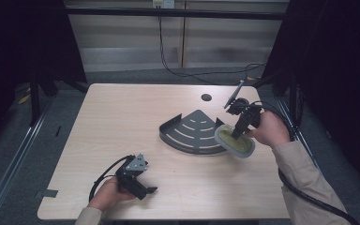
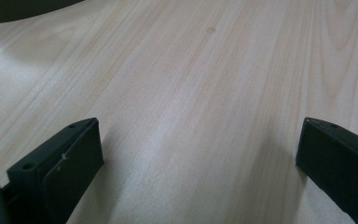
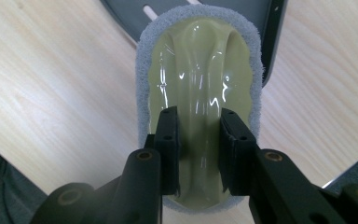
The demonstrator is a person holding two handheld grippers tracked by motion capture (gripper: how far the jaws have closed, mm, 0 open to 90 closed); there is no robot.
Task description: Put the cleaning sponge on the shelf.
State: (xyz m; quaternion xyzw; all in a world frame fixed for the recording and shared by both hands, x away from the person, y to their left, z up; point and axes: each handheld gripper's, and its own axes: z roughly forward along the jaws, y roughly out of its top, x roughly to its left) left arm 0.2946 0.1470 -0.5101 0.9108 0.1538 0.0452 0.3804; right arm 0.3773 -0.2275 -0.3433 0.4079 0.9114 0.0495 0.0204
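Right gripper point(image 1: 238, 134) clamped on the raised central ridge of a sponge scrubber point(image 1: 235, 142), jaws narrowly apart with the yellow-green glossy handle pinched between them. In the right gripper view the same scrubber point(image 3: 200, 65) seen lengthwise: oval, grey fibrous rim around a yellow-green top, long axis running straight away from the gripper point(image 3: 199, 122), far end overlapping the edge of a dark metal corner rack point(image 3: 272, 28). From the high view, long axis lying roughly from upper left to lower right, near end toward the person's right hand point(image 1: 269, 131), far end lapping the right corner of the fan-shaped rack point(image 1: 190, 131). Yellow-green face turned upward, grey pad below. Whether resting on the table point(image 1: 122, 122) or lifted slightly above it: cannot tell.

Left gripper point(image 1: 140, 185) held low near the front edge of the table, well apart from rack and scrubber, pointing toward the right. In the left gripper view, jaws spread wide with bare wood grain point(image 2: 191, 93) between them, nothing gripped. Small dark round hole point(image 1: 206, 97) in the tabletop beyond the rack.
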